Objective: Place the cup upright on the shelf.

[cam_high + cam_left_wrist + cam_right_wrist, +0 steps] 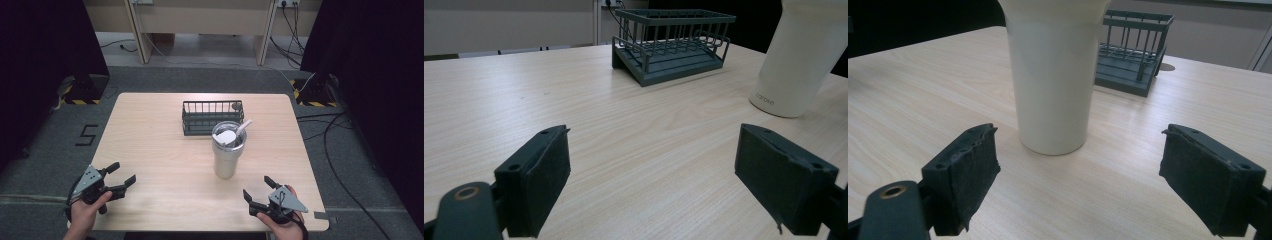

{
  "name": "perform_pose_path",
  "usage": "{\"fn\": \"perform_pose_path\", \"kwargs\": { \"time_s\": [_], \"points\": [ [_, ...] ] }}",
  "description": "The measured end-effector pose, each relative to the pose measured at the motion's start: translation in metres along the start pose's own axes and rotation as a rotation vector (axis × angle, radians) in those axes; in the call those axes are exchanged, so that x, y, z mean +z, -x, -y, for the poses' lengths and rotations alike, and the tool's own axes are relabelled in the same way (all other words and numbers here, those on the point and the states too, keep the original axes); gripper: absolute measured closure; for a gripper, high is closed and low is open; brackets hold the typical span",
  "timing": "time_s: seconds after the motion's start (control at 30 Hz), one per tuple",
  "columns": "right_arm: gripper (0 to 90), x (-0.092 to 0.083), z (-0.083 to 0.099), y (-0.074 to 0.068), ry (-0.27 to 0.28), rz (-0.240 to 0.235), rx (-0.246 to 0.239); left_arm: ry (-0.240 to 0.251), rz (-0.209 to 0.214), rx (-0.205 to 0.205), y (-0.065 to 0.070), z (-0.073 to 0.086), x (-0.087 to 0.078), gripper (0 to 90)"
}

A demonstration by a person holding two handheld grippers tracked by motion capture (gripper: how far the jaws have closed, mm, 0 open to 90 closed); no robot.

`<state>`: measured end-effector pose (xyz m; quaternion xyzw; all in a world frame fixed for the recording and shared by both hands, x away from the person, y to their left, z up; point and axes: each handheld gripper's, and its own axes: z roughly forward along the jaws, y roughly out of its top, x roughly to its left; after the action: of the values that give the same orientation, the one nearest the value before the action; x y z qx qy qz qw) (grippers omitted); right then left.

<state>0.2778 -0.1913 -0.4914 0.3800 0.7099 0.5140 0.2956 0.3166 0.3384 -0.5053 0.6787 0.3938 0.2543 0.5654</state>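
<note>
A tall cream tumbler (pixel 226 155) stands upright right of the table's middle, with white utensils (pixel 234 135) poking out of its mouth. Behind it sits a dark green wire rack (pixel 212 117). My left gripper (pixel 121 176) rests open near the front left corner, held by a hand, jaws wide apart over bare wood. My right gripper (pixel 257 189) is open near the front right. In the right gripper view the tumbler (pixel 1053 75) stands a short way beyond the spread jaws. The left gripper view has the rack (pixel 671 42) far ahead and the tumbler (pixel 799 60) at the right.
The light wooden table (pixel 150 145) stands on grey carpet. Cables (pixel 340 135) trail over the floor to the right. Black curtains hang on both sides, and a wooden bench (pixel 200 20) stands behind the table.
</note>
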Motion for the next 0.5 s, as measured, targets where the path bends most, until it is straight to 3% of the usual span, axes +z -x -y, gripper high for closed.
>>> {"fn": "perform_pose_path", "kwargs": {
  "time_s": [0.33,0.5],
  "points": [
    [15.2,0.012,-0.004,-0.005,0.001,-0.009,0.030,0.000,0.005,0.001,0.001,0.000,-0.001,14.1],
    [15.2,0.017,-0.008,-0.008,0.014,-0.012,0.022,-0.001,0.005,0.001,0.001,0.000,-0.001,14.1]
  ]
}}
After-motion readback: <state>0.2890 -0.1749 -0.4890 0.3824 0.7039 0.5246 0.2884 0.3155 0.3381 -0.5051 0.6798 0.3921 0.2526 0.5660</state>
